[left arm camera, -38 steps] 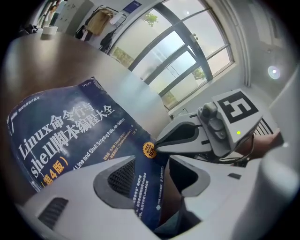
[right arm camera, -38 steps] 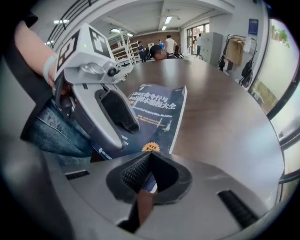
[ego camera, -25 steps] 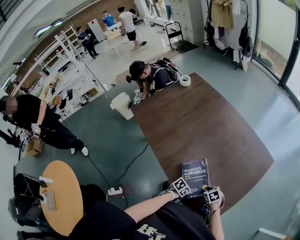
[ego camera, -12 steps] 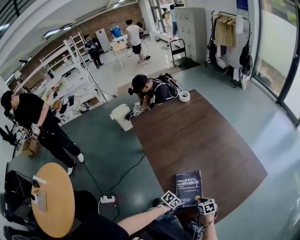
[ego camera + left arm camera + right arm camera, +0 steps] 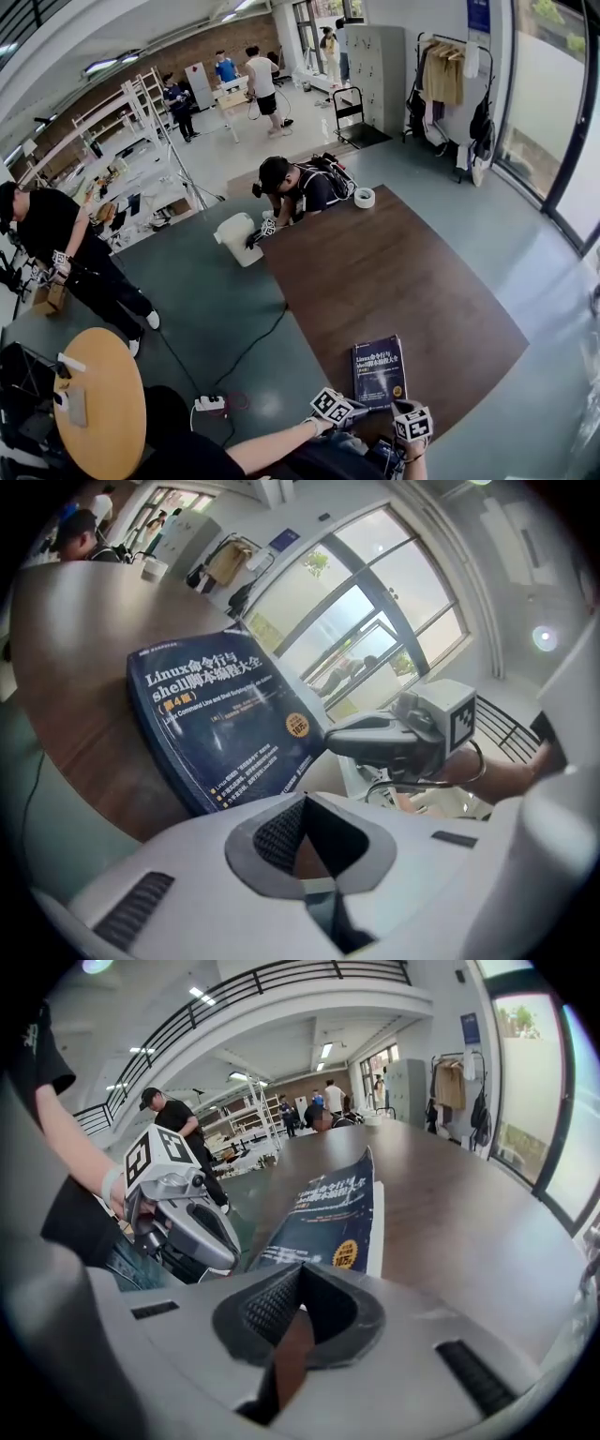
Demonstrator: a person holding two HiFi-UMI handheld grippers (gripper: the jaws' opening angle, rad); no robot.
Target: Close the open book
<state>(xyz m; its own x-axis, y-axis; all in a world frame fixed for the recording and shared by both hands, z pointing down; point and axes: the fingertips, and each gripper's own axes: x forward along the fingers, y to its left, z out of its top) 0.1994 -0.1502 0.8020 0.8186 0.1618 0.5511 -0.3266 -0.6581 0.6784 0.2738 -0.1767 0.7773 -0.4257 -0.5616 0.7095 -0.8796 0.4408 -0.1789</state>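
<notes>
A dark blue book (image 5: pixel 380 370) lies closed, cover up, near the front edge of the brown table (image 5: pixel 403 262). In the left gripper view the book (image 5: pixel 220 714) fills the middle; in the right gripper view the book (image 5: pixel 333 1213) lies just ahead. My left gripper (image 5: pixel 359 410) hovers at the book's near left corner with its jaws shut and empty. My right gripper (image 5: pixel 405 411) hangs off the near right corner, also shut on nothing. Neither touches the book. Each sees the other: the right gripper (image 5: pixel 375 738) and the left gripper (image 5: pixel 187 1222).
A tape roll (image 5: pixel 365 198) sits at the table's far end, where a person (image 5: pixel 300 183) leans over. A white container (image 5: pixel 236 237) stands by the far left corner. A power strip (image 5: pixel 208 403) and cable lie on the floor left of me, beside a round wooden table (image 5: pixel 98 403).
Both grippers have lifted and drawn back a little toward the table's near edge. The book has stayed closed and flat.
</notes>
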